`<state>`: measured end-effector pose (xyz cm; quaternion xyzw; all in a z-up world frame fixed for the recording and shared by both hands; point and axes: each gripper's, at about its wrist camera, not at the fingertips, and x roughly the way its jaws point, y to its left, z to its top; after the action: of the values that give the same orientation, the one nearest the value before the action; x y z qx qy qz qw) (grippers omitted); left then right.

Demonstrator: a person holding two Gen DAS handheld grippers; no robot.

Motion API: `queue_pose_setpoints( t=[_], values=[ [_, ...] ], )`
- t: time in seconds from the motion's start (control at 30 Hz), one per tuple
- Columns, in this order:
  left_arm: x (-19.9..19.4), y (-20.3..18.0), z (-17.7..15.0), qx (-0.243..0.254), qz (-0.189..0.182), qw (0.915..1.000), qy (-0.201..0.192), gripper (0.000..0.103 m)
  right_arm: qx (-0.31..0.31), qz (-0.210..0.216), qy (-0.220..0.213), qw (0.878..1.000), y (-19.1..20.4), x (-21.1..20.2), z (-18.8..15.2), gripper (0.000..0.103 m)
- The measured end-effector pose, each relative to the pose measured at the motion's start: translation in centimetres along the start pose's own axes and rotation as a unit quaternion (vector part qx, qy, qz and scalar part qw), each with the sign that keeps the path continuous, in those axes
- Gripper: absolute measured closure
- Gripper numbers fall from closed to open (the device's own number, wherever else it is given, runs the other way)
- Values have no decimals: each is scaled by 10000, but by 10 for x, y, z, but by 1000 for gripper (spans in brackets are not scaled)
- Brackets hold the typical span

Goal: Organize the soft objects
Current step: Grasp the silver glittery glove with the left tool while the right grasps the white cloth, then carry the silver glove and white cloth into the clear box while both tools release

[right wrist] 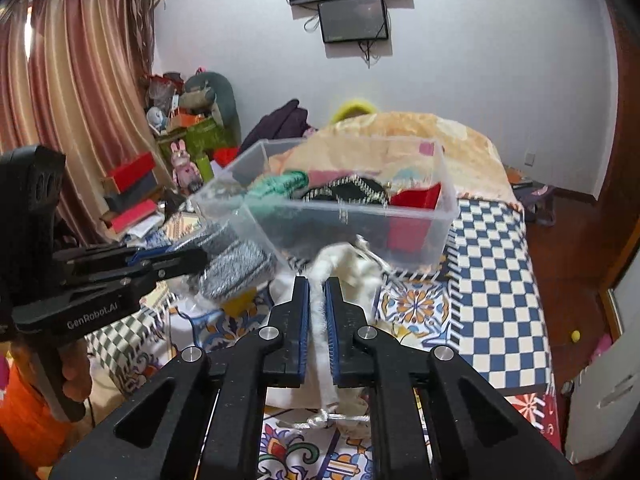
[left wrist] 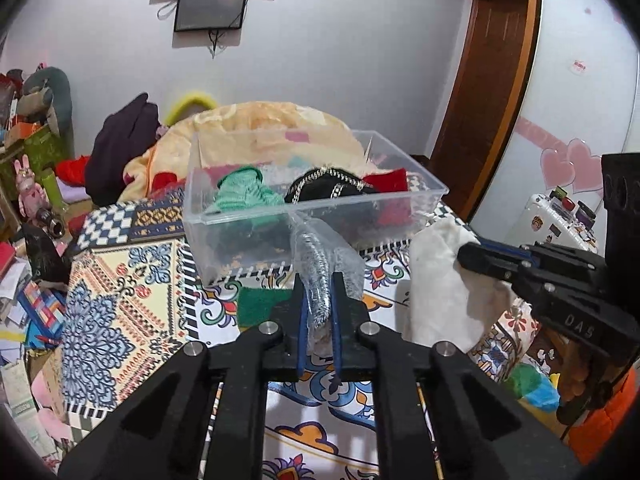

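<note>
My left gripper [left wrist: 319,280] pinches a clear-wrapped grey knit item [left wrist: 318,276] just before the clear bin [left wrist: 240,208], which holds green, black and red fabrics; my right gripper [right wrist: 317,284] clamps a white cloth [right wrist: 340,264] beside it on the patterned bedspread [right wrist: 500,280].

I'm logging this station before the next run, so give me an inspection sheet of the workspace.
Surface: patterned bedspread, bed piled with bedding.
Job's things: clear bin holding green, black and red soft items; bagged grey item; white cloth.
Clutter: green cloth before the bin; boxes and toys at the bedside.
Grippers: left tongs shut on bagged grey item; right tongs shut on white cloth.
Cables: dangling under the wall screen.
Surroundings: curtain, wooden door frame.
</note>
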<state>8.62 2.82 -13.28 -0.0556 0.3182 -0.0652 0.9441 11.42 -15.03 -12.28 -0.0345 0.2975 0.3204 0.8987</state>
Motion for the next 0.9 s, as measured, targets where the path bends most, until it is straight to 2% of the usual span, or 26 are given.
queue_pose_setpoints(
  t=[0.3,0.43,0.47,0.5,0.57,0.77,0.83,0.87,0.9],
  values=[
    [-39,-3,18,89,149,9983,-558,95,-58,-130,-334,9993,1,-18,14,96],
    [-50,0,24,36,196,9972,-724,95,-100,-279,-111,9995,-2,-11,12,94],
    [-51,1,25,15,200,9971,-740,95,-60,-292,17,9996,-5,-6,10,83],
    [-52,2,24,-8,207,9970,-749,95,25,-286,150,9995,-8,-1,6,57],
    [-52,5,22,-41,204,9970,-740,95,201,-305,213,9991,-15,6,-4,26],
    [-46,11,13,-169,191,9977,-629,95,239,-291,681,9970,-21,36,-21,25],
    [-43,13,10,-212,193,9978,-593,95,260,-247,799,9962,-21,43,-24,28],
    [-43,14,9,-227,196,9979,-573,95,239,-222,843,9959,-20,47,-26,35],
    [-41,15,8,-242,201,9980,-545,95,209,-220,882,9956,-19,49,-27,48]
  ],
)
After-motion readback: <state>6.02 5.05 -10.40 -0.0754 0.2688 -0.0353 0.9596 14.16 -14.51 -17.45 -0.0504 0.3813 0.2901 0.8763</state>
